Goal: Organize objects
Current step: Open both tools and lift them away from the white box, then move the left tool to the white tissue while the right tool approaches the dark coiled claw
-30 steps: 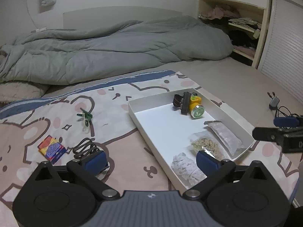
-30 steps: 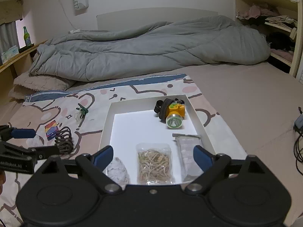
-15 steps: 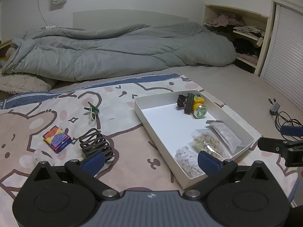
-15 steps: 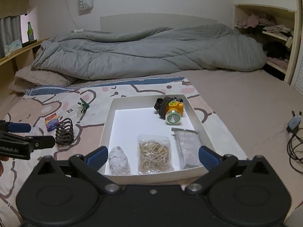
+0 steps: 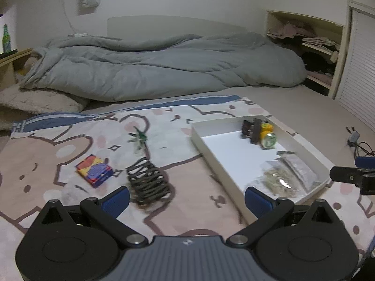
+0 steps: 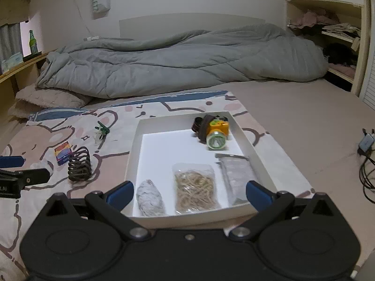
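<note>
A white tray (image 6: pixel 136 145) lies on the patterned blanket; it also shows in the left wrist view (image 5: pixel 199 140). In it are a yellow headlamp (image 6: pixel 216 134), a bag of rubber bands (image 6: pixel 195 187), a clear packet (image 6: pixel 236 173) and a white bundle (image 6: pixel 150 197). Left of the tray lie a dark coiled hair clip (image 5: pixel 148 180), a colourful small box (image 5: pixel 93 169) and a green clip (image 5: pixel 139 138). My left gripper (image 5: pixel 186 199) is open and empty, above the blanket near the hair clip. My right gripper (image 6: pixel 189 193) is open and empty over the tray's near edge.
A grey duvet (image 5: pixel 152 70) is heaped across the back of the bed. Shelves with clothes (image 6: pixel 328 28) stand at the right. A charger and cables (image 6: pixel 365 145) lie on the bed at the right. A green bottle (image 6: pixel 32 42) stands on the left ledge.
Both grippers have pulled back and risen, so more of the bed shows. The left view has swung left toward the hair clip. Nothing was picked up or moved.
</note>
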Action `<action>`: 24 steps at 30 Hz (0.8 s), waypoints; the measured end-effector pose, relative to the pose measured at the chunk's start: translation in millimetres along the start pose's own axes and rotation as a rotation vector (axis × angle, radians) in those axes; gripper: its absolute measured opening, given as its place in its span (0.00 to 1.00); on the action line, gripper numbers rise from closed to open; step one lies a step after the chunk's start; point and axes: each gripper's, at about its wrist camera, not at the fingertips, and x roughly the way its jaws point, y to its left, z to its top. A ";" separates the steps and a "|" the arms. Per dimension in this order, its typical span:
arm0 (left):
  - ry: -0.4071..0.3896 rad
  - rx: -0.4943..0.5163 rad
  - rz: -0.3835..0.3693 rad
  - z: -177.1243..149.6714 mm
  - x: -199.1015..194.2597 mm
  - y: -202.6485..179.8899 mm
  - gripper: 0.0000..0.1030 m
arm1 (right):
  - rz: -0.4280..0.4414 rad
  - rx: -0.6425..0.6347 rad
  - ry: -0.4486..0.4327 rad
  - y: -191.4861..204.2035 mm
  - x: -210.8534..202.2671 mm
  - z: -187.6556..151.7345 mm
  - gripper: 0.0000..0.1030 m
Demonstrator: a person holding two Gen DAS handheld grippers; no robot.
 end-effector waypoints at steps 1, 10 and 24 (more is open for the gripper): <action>-0.002 -0.007 0.010 -0.3 -0.6 5.7 1.00 | 0.006 -0.003 -0.002 3.4 2.1 1.1 1.00; -0.017 -0.055 0.087 -1.3 -5.2 54.6 1.00 | 0.089 -0.026 -0.007 47.7 28.3 13.1 1.00; -0.007 -0.128 0.180 -11.2 5.2 116.5 1.00 | 0.216 -0.084 0.000 125.6 69.6 25.1 1.00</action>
